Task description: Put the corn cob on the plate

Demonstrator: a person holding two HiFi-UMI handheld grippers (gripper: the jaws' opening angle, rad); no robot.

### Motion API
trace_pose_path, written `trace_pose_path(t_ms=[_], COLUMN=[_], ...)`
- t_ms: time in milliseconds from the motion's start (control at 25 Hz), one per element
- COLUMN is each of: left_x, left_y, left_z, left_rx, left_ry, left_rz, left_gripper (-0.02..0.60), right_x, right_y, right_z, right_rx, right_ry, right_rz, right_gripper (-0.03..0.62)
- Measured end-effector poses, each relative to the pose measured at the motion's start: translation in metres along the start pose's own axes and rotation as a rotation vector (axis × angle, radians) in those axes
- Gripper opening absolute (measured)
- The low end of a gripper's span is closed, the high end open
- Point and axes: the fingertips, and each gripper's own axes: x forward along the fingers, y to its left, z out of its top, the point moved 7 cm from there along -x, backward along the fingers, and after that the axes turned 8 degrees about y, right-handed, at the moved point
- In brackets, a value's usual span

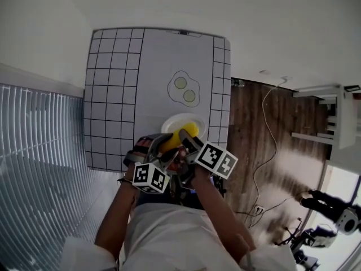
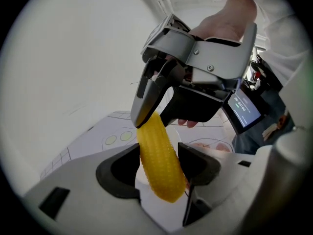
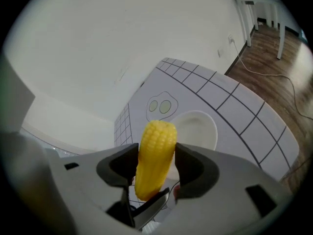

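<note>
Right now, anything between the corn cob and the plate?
Nothing visible. The left gripper and right gripper hold the corn cob by the near edge of the plate, which is bare.

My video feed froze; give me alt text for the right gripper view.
A yellow corn cob stands clamped between the two jaws of the right gripper. Beyond it, a white plate lies empty on the gridded table mat.
</note>
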Motion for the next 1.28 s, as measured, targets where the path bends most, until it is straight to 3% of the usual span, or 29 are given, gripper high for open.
trace_pose_path(t_ms=[800,1280], left_x=[0.038,0.058], left_y=[0.006,0.014], left_z=[0.004,-0.001], left_rx=[0.225,0.297], left_ry=[0.042,0.062], left_rz=[-0.179,-0.248], left_gripper=[0.253,0.255], right_x=[0.005,0.013], right_y=[-0.044,-0.054], right_z=[0.005,0.008], right_rx=[0.231,0.293], right_ry=[-0.082,-0.090], right_rz=[0.023,-0.007], right_gripper=[0.238,0.236])
